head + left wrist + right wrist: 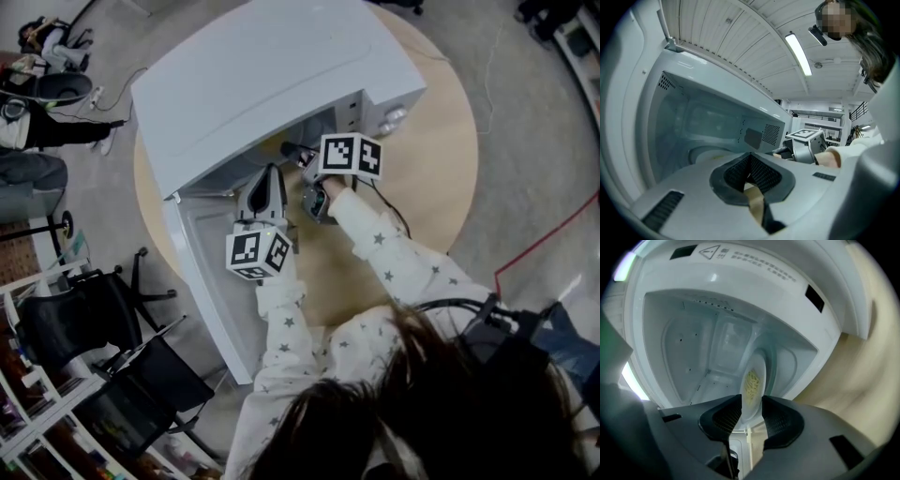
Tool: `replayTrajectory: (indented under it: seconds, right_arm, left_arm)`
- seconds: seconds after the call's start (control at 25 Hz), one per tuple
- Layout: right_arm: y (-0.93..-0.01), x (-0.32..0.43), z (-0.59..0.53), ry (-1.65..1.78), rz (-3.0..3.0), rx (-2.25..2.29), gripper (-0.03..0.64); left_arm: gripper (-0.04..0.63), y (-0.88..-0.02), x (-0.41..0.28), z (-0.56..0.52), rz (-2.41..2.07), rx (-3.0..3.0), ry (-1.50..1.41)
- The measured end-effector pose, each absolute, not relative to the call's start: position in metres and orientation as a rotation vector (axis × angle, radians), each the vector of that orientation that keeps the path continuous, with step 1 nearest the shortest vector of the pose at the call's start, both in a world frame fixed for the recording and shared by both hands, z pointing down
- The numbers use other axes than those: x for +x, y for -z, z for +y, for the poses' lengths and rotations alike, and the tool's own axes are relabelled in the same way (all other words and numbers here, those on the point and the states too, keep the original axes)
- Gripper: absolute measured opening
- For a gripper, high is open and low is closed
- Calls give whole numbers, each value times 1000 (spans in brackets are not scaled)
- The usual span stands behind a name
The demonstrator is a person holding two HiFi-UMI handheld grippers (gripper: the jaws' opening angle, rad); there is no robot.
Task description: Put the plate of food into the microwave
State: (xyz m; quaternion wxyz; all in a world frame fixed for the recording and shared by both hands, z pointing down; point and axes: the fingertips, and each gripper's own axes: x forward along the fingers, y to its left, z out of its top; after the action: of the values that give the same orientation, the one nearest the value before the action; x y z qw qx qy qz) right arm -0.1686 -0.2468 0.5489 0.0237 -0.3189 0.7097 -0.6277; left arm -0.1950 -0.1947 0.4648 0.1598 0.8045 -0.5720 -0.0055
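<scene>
The white microwave (272, 84) stands on a round table with its door (211, 272) swung open toward me. In the right gripper view a white plate (753, 380) with yellowish food lies inside the cavity (693, 348). My right gripper (751, 411) is at the cavity's mouth. Its jaws stand open, with the plate's near rim between them. In the head view it reaches into the opening (302, 161). My left gripper (265, 183) hovers over the open door and points into the cavity. Its pads (761, 176) meet, with nothing held.
The light wooden table (431, 159) shows bare to the right of the microwave. Black office chairs (94, 319) and shelving stand on the floor at lower left. Cables run over the floor at the right (553, 234).
</scene>
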Motion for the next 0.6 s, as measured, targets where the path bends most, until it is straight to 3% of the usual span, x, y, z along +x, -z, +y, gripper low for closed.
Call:
replayTrajectory:
  seconds: [0.6]
  right_arm:
    - [-567,-161,-222,2031,2158,-1002,118]
  left_arm:
    - [2,-472,-199,-179,-1631,2289,17]
